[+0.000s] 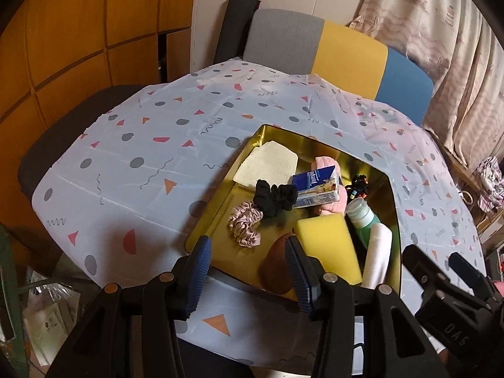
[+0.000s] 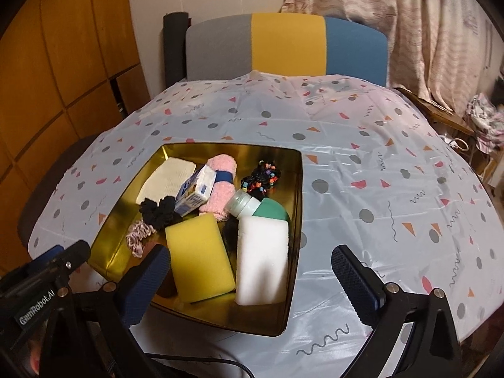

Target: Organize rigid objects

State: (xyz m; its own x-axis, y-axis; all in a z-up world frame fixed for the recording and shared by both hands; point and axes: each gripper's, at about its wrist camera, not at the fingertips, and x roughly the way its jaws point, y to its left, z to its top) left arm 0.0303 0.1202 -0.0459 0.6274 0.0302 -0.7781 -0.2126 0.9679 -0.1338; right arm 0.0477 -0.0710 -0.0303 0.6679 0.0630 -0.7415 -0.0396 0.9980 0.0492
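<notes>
Tray: a gold metal tray (image 2: pixel 296 208) sits on the counter (image 2: pixel 378 189), which is covered by a pale cloth printed with dots and triangles; the tray holds everything below.
Yellow sponge: the yellow sponge (image 2: pixel 198 258) lies at the tray's near end, just ahead of the right gripper's left finger and just right of the left gripper's right finger.
White bottle: the white bottle (image 2: pixel 261 258) lies flat beside the sponge on its right, against the tray's right wall.
Green bottle: the green bottle (image 2: pixel 267 209) lies just beyond the white one, pale cap pointing to the far left.
Tissue pack: a blue-and-white tissue pack (image 2: pixel 195 193) leans on a rolled pink towel (image 2: pixel 220 186) mid-tray.
Soft items: a black scrunchie (image 1: pixel 275 197), a pink scrunchie (image 1: pixel 245 223) and a folded cream cloth (image 1: pixel 267 165) lie on the tray's left side; a beaded black hair tie (image 2: pixel 261 174) lies near the far right corner.
Brown object: a rounded brown thing (image 1: pixel 274 271) lies at the near edge, partly hidden by the left gripper's right finger.
Left gripper: the left gripper (image 1: pixel 249 271) hovers over the tray's near left corner, pointing forward and down, its jaws parted moderately and holding nothing.
Right gripper: the right gripper (image 2: pixel 249 278) hangs above the tray's near edge, jaws spread wide and empty, sponge and white bottle lying in the gap between them as seen from its camera.
</notes>
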